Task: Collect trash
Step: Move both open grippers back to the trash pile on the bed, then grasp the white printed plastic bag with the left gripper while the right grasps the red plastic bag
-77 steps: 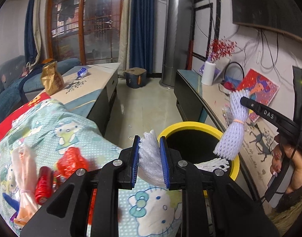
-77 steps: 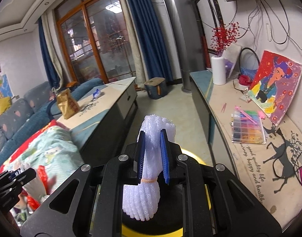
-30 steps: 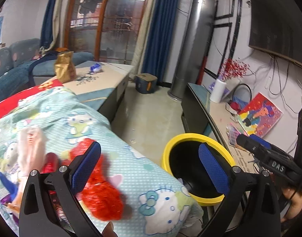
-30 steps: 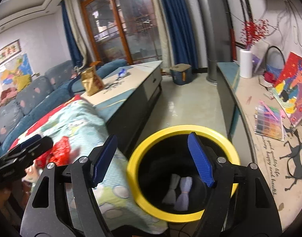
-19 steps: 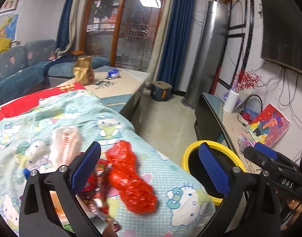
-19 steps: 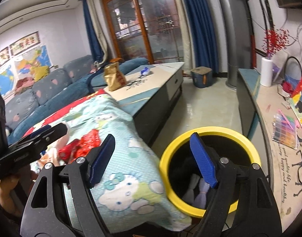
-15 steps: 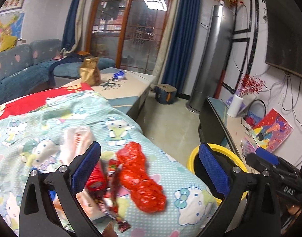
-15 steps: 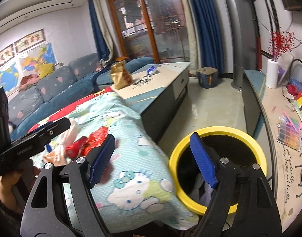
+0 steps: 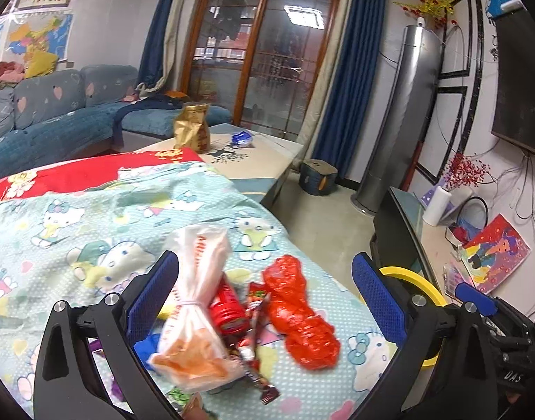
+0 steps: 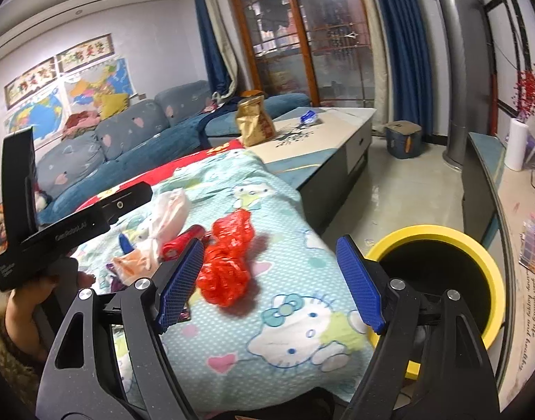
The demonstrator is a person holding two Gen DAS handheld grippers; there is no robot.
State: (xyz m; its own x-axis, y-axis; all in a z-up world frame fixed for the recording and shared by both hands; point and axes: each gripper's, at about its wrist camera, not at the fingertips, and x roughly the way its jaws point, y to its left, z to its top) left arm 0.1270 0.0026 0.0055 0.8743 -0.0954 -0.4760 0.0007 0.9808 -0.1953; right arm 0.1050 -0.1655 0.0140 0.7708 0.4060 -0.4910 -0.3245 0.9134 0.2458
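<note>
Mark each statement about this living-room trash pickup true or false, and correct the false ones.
1. Both grippers are open and empty. True: left gripper, right gripper.
2. The bin has a green rim. False: it is yellow.
3. A crumpled red wrapper lies on the cartoon blanket. True.
4. The gold bag lies on the floor. False: it stands on the low table.

"DAS" on right gripper [image 9: 473,302] body; other print unreadable.
</note>
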